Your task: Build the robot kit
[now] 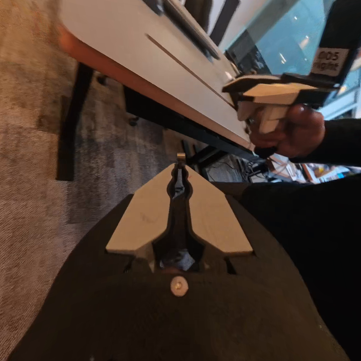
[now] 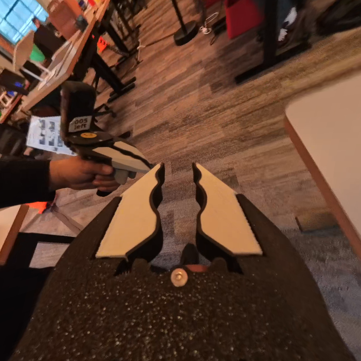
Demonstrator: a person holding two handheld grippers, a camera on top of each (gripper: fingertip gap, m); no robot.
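My left gripper (image 1: 179,166) is shut on a thin dark object (image 1: 178,190) whose small metal end (image 1: 180,156) sticks out past the fingertips. It hangs over the carpet, below the edge of a white table (image 1: 127,39). My right gripper (image 2: 178,166) is open and empty over the carpet. A hand (image 1: 293,134) holds it at the table's near edge in the left wrist view (image 1: 233,89). The left gripper also shows in the right wrist view (image 2: 144,166), held by a hand (image 2: 82,173), with its tip close to my right gripper's left finger (image 2: 140,205).
A black table leg (image 1: 72,121) stands on the grey-brown carpet (image 2: 195,117). A white table corner with a wood edge (image 2: 322,146) is at the right. Desks (image 2: 64,58), a round lamp base (image 2: 185,33), a red item (image 2: 242,19) and a printed sheet (image 2: 45,134) lie farther off. The gap from one gripper's tips to the other's is roughly 11 cm.
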